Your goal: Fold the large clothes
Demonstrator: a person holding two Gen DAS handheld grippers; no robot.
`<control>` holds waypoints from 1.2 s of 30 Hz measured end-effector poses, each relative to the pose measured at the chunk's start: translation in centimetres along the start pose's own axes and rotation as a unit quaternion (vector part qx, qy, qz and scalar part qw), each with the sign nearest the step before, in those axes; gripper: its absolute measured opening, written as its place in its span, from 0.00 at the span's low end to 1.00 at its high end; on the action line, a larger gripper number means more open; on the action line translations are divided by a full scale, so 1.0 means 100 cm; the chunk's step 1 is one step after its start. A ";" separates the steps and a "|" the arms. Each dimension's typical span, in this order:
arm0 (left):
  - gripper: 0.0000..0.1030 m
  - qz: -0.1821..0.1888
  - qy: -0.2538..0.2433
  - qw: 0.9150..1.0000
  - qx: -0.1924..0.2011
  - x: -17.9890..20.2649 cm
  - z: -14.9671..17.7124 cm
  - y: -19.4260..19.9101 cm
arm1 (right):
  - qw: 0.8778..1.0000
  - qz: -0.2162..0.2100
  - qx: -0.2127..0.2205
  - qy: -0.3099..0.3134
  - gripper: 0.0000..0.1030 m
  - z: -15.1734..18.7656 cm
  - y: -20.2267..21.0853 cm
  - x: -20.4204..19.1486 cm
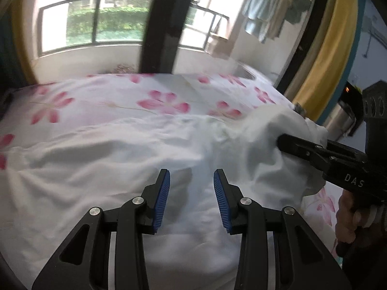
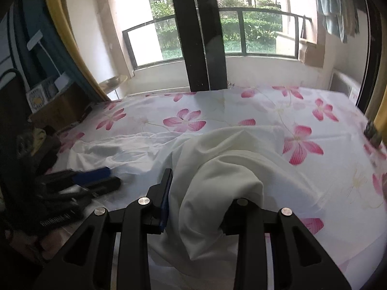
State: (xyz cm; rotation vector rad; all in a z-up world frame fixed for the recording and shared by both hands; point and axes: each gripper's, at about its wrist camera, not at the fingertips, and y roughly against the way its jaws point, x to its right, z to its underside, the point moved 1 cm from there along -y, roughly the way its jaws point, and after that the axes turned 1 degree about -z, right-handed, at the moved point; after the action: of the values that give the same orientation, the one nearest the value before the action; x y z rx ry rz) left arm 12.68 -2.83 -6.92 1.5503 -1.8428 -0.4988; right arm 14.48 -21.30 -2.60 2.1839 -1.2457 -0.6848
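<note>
The right gripper (image 2: 193, 193) is clamped on a bunched fold of the white garment (image 2: 217, 159), lifted off the flowered bedsheet (image 2: 314, 111). The left gripper (image 1: 191, 193) hovers parted and empty over the garment's flat near-left part.

We see a floral bedsheet (image 2: 302, 111) across the bed, a railed window (image 1: 96, 24) beyond its far edge, laundry (image 1: 268, 12) hanging at right.
</note>
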 end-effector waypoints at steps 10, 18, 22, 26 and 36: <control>0.38 -0.038 0.049 0.997 0.046 -0.074 0.006 0.053 | 0.989 0.059 -0.028 0.129 0.32 -0.006 -0.015 -0.070; 0.38 -0.052 0.085 0.993 0.059 -0.118 0.021 0.078 | 0.975 0.055 -0.070 0.206 0.37 0.001 -0.042 -0.131; 0.39 -0.056 0.094 0.992 0.059 -0.134 0.032 0.086 | 0.968 0.038 -0.103 0.225 0.49 0.011 -0.059 -0.158; 0.39 -0.062 0.103 0.991 0.058 -0.149 0.042 0.097 | 0.958 0.012 -0.123 0.257 0.79 0.024 -0.066 -0.185; 0.38 -0.098 0.110 0.987 0.058 -0.180 0.056 0.126 | 0.938 -0.141 -0.170 0.266 0.79 0.049 -0.071 -0.238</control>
State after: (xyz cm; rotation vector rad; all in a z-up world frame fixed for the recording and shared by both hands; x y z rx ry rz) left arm 1.09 16.63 -6.89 1.7988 -1.5837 -0.2978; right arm 5.00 1.79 -6.97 2.0703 -0.5029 -0.3397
